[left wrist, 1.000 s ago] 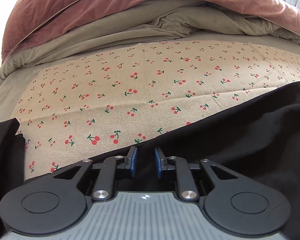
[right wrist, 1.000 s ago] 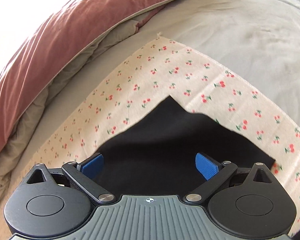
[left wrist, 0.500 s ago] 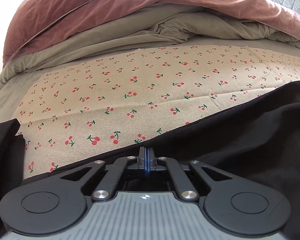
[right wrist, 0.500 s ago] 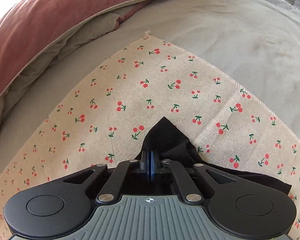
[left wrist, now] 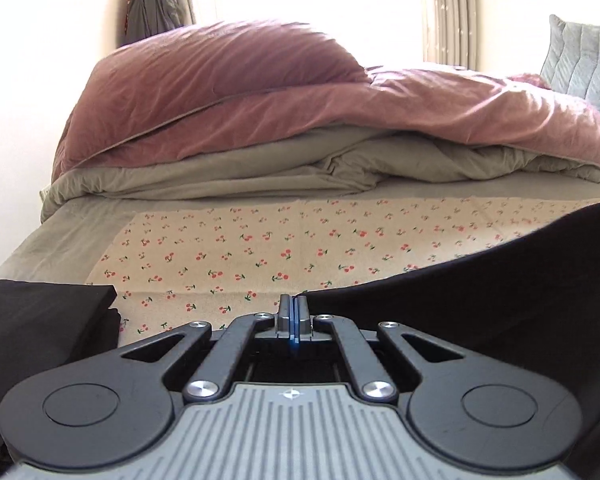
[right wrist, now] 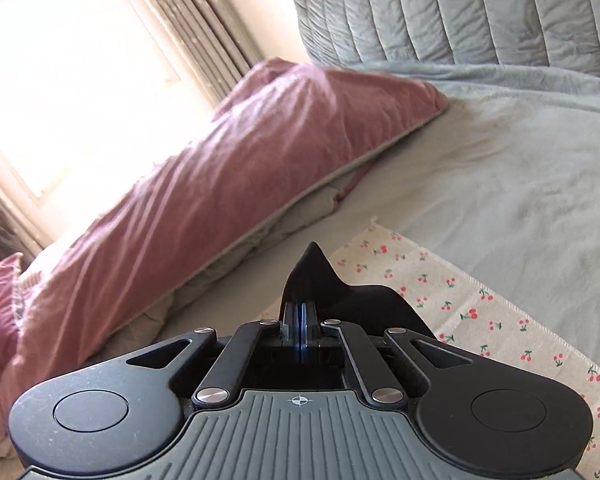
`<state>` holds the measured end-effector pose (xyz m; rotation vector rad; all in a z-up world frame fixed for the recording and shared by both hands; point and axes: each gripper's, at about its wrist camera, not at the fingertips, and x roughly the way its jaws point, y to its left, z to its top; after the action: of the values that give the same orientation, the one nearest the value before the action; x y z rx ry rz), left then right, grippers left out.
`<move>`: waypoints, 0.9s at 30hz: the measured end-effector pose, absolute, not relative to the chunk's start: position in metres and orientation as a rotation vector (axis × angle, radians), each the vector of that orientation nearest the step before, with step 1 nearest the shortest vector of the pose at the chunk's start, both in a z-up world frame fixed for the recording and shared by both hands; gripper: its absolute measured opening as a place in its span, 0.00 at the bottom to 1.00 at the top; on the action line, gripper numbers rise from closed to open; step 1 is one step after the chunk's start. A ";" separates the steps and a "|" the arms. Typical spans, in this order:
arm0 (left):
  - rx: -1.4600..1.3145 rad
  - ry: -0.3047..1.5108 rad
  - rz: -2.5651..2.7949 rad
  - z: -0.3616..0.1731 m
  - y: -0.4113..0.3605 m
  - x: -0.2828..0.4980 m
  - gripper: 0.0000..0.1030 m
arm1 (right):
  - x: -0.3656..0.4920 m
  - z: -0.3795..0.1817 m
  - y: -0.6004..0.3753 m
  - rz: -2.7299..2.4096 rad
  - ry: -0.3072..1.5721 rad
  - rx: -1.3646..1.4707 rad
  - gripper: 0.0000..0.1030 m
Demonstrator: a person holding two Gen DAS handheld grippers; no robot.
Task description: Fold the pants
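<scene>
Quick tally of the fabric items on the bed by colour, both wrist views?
Black: 2, the pants and a folded black pile
Pink: 1, the duvet
Cherry print: 1, the cloth
Grey: 1, the bed sheet
Pale blue-grey: 1, the quilted cushion
Total: 6

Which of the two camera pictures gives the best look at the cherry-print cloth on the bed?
The left wrist view: the cherry-print cloth stretches across nearly the whole picture, with its far edge and left corner clear. The right wrist view shows only one corner strip, partly hidden by the black pants.
</scene>
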<state>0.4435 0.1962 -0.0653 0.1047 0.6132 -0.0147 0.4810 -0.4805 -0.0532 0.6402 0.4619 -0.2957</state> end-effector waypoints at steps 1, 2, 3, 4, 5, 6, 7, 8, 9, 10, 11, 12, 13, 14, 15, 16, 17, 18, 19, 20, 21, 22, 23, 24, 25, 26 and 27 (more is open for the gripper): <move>0.125 0.579 -0.054 -0.053 0.195 0.414 0.00 | 0.456 -0.045 -0.479 -0.249 0.406 0.642 0.00; 0.147 0.555 -0.095 -0.048 0.194 0.389 0.00 | 0.417 -0.036 -0.479 -0.195 0.342 0.642 0.00; 0.167 0.545 -0.146 -0.047 0.193 0.360 0.00 | 0.385 -0.035 -0.481 -0.165 0.308 0.647 0.00; 0.180 0.563 -0.188 -0.050 0.194 0.337 0.00 | 0.346 -0.038 -0.486 -0.139 0.286 0.668 0.01; 0.189 0.600 -0.219 -0.058 0.195 0.316 0.00 | 0.310 -0.047 -0.492 -0.137 0.299 0.688 0.01; 0.194 0.646 -0.237 -0.069 0.197 0.300 0.00 | 0.278 -0.060 -0.499 -0.147 0.333 0.705 0.01; 0.192 0.702 -0.253 -0.083 0.200 0.286 0.00 | 0.251 -0.078 -0.507 -0.165 0.378 0.720 0.01; 0.184 0.750 -0.264 -0.095 0.202 0.274 0.00 | 0.226 -0.100 -0.515 -0.186 0.431 0.743 0.01; 0.173 0.803 -0.268 -0.110 0.208 0.262 0.00 | 0.206 -0.124 -0.523 -0.217 0.489 0.776 0.01; 0.153 0.837 -0.256 -0.120 0.214 0.255 0.00 | 0.188 -0.150 -0.530 -0.255 0.551 0.820 0.02; 0.113 0.871 -0.247 -0.129 0.223 0.248 0.00 | 0.171 -0.176 -0.538 -0.292 0.612 0.874 0.02; 0.067 0.891 -0.245 -0.133 0.232 0.243 0.00 | 0.155 -0.195 -0.542 -0.332 0.655 0.924 0.03; -0.008 0.906 -0.238 -0.135 0.246 0.237 0.00 | 0.140 -0.209 -0.545 -0.382 0.676 0.974 0.09; -0.068 0.912 -0.225 -0.135 0.258 0.234 0.07 | 0.125 -0.219 -0.549 -0.432 0.691 1.015 0.09; -0.116 0.911 -0.205 -0.134 0.267 0.232 0.11 | 0.116 -0.223 -0.551 -0.449 0.685 1.041 0.08; -0.170 0.893 -0.174 -0.129 0.278 0.226 0.12 | 0.109 -0.221 -0.550 -0.455 0.675 1.056 0.09; -0.203 0.865 -0.160 -0.123 0.283 0.222 0.12 | 0.107 -0.216 -0.547 -0.460 0.671 1.050 0.09; -0.227 0.840 -0.148 -0.118 0.286 0.222 0.17 | 0.108 -0.206 -0.540 -0.460 0.668 1.016 0.09; -0.255 0.809 -0.134 -0.111 0.287 0.221 0.20 | 0.112 -0.196 -0.533 -0.453 0.665 0.976 0.12; -0.272 0.790 -0.126 -0.106 0.287 0.223 0.30 | 0.120 -0.185 -0.523 -0.434 0.666 0.927 0.15; -0.283 0.781 -0.118 -0.103 0.286 0.225 0.46 | 0.131 -0.174 -0.512 -0.410 0.673 0.872 0.25; -0.289 0.773 -0.093 -0.102 0.283 0.230 0.55 | 0.144 -0.163 -0.498 -0.380 0.690 0.796 0.37; -0.290 0.767 -0.065 -0.103 0.281 0.233 0.67 | 0.158 -0.151 -0.481 -0.344 0.710 0.692 0.43; -0.295 0.764 -0.045 -0.105 0.280 0.236 0.68 | 0.170 -0.143 -0.463 -0.322 0.732 0.561 0.52; -0.309 0.766 -0.032 -0.107 0.280 0.239 0.68 | 0.182 -0.138 -0.443 -0.320 0.748 0.423 0.53; -0.337 0.769 -0.020 -0.111 0.283 0.240 0.68 | 0.192 -0.136 -0.422 -0.314 0.763 0.274 0.53; -0.361 0.773 -0.008 -0.115 0.284 0.243 0.68 | 0.198 -0.139 -0.405 -0.283 0.780 0.149 0.53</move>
<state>0.2434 0.2837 -0.1146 -0.3612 0.7725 -0.0078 0.1983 -0.4051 -0.1393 0.1487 0.7802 -0.2830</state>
